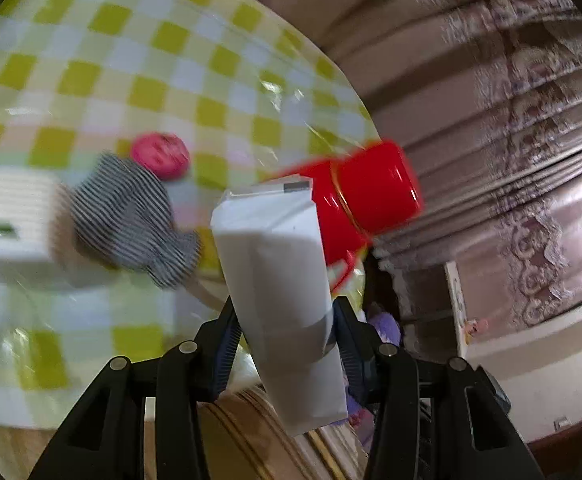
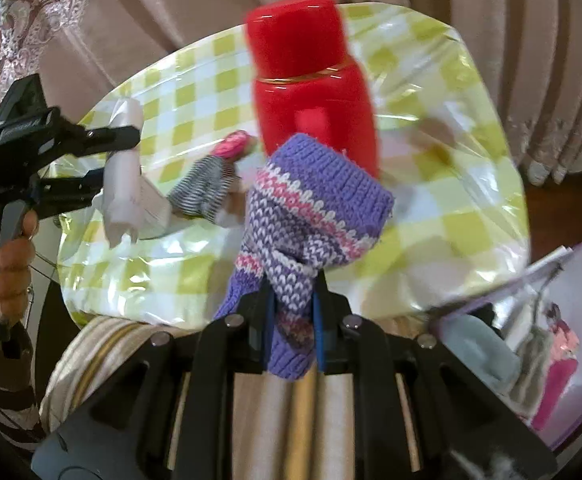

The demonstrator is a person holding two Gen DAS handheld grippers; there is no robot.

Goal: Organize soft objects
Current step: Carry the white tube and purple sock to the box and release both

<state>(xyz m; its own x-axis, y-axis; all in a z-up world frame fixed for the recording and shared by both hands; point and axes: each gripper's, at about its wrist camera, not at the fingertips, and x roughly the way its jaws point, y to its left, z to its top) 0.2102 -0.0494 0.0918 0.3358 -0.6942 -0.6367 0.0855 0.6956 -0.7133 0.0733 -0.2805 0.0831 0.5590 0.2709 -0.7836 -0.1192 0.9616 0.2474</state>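
Landmark: the red flask [image 2: 311, 88], standing upright on the table with the green-checked cloth [image 2: 451, 216]; every place below is given from it.
Left gripper [image 1: 287, 320]: its fingers pinch a white paper-wrapped packet [image 1: 275, 280] across its lower part; the packet rises in front of the flask and leans a little.
Right gripper [image 2: 293, 312]: nearly closed, clamped on a bunched purple knitted sock [image 2: 307, 216] with pink and white bands; the cuff flops forward and covers the flask's base.
Other soft things: a black-and-white striped sock [image 1: 131, 216] lies on the cloth left of the flask, with a pink round item [image 1: 161, 156] just behind it, too blurred to name.
Step in hand: judged to be carrying both pieces over the table toward a placing spot.
Doing it well: keep the dangling knit and the packet's top clear of the flask, which looks easy to topple; lower each onto bare cloth before easing the grip.
Only in the left view: a white ribbed box [image 1: 11, 216], touching the striped sock on the side away from the flask.
Only in the right view: the person's left hand [image 2: 9, 256] on the left tool's handle, and a clear bag [image 2: 531, 336] of clothing near the table edge, right of the flask.
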